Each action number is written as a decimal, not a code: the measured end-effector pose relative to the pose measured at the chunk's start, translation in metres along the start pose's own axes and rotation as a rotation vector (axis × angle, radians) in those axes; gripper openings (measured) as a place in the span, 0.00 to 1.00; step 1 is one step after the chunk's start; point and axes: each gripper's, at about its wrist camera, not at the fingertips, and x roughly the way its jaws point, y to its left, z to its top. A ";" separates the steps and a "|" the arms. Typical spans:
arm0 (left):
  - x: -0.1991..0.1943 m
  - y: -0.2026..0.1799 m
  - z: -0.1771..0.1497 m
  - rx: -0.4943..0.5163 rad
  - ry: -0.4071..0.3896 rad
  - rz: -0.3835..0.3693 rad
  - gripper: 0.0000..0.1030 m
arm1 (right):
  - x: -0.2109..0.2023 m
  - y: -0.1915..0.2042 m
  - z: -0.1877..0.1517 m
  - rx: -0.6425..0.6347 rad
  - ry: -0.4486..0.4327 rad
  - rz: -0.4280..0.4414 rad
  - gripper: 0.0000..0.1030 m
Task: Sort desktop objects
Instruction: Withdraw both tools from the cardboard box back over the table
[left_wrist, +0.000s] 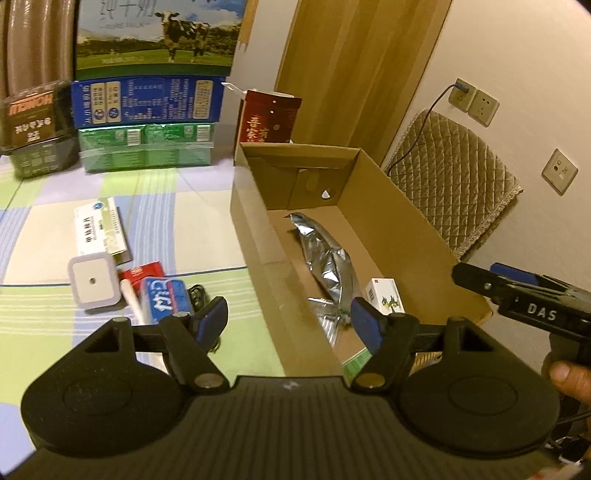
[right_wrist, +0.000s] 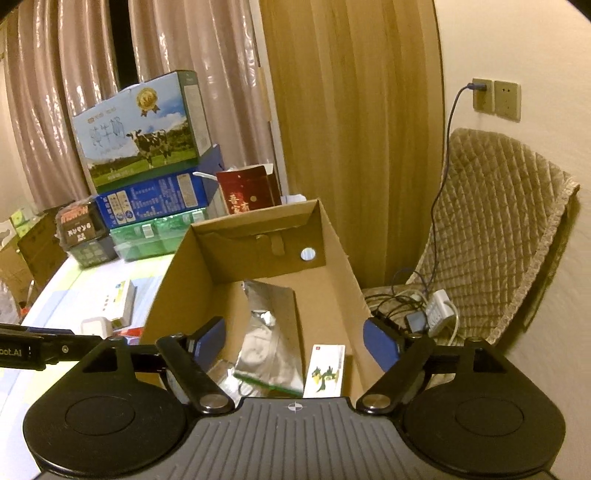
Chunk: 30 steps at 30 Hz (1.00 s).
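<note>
An open cardboard box (left_wrist: 399, 221) (right_wrist: 332, 258) stands on the table and holds a silver foil pouch (left_wrist: 325, 266) (right_wrist: 269, 332) and a small white carton with a green figure (left_wrist: 386, 297) (right_wrist: 327, 371). My left gripper (left_wrist: 290, 325) is open and empty, straddling the box's left wall. Left of the box lie a white square device (left_wrist: 94, 282), a blue toothpaste box (left_wrist: 166, 299), a red packet (left_wrist: 146, 271) and a white medicine box (left_wrist: 101, 229). My right gripper (right_wrist: 295, 343) hangs open above the box's near end, holding nothing.
Stacked milk cartons (left_wrist: 151, 92) (right_wrist: 147, 166), a dark box (left_wrist: 35, 129) and a red box (left_wrist: 267, 118) line the table's back. A quilted chair (right_wrist: 491, 251) with a power strip (right_wrist: 439, 310) and cables stands to the right. A hand (left_wrist: 569, 376) holds the right gripper.
</note>
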 end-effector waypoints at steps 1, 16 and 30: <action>-0.004 0.001 -0.002 -0.001 -0.003 0.005 0.69 | -0.004 0.002 -0.001 0.001 -0.002 0.002 0.82; -0.072 0.037 -0.040 -0.049 -0.051 0.060 0.89 | -0.054 0.056 -0.017 -0.028 -0.003 0.082 0.98; -0.116 0.115 -0.075 -0.124 -0.074 0.230 0.99 | -0.062 0.119 -0.040 -0.080 0.014 0.200 0.98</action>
